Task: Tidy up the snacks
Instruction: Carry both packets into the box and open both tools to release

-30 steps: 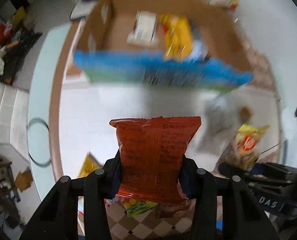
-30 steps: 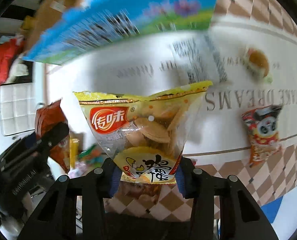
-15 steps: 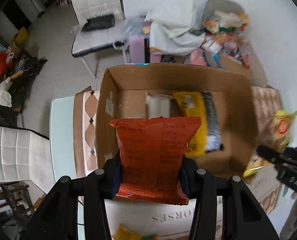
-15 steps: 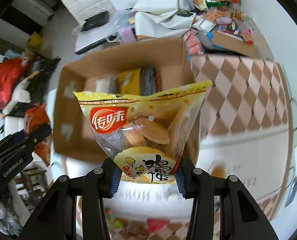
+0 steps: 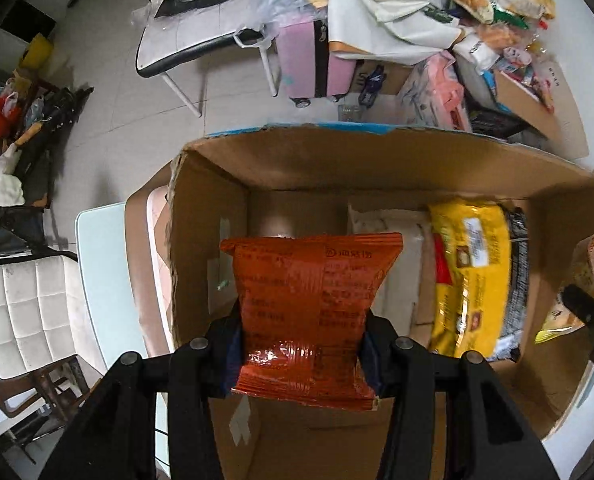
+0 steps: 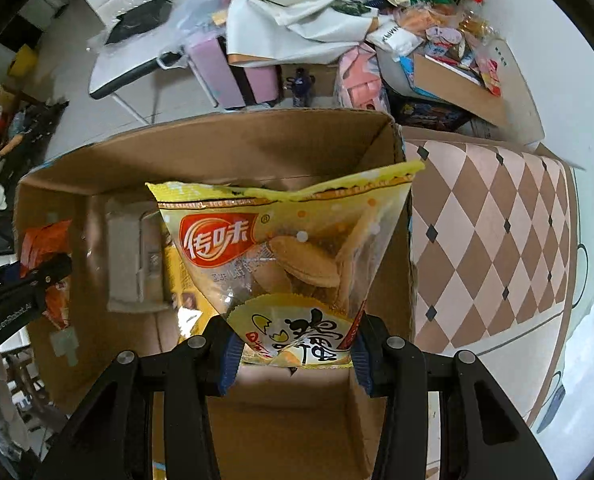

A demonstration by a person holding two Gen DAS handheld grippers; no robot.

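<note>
My left gripper (image 5: 301,354) is shut on an orange snack packet (image 5: 309,304) and hangs over the left part of an open cardboard box (image 5: 337,160). My right gripper (image 6: 293,354) is shut on a yellow biscuit bag (image 6: 285,248) over the right part of the same cardboard box (image 6: 217,148). Inside the box lie a pale packet (image 5: 393,248), a yellow packet (image 5: 473,276) and a dark striped packet (image 5: 517,264). The orange packet (image 6: 45,248) and the left gripper's black body show at the left of the right wrist view.
The box stands on a table with a brown-and-cream checked cloth (image 6: 489,240). Beyond it are a white chair (image 5: 193,28), a pink suitcase (image 5: 317,60), a white cloth and a heap of snacks in another carton (image 5: 513,92). A white padded chair (image 5: 29,312) stands at the left.
Both grippers have travelled from over the table, past the box's blue printed side, to above the open box, each still gripping its packet. The box interior now fills the views.
</note>
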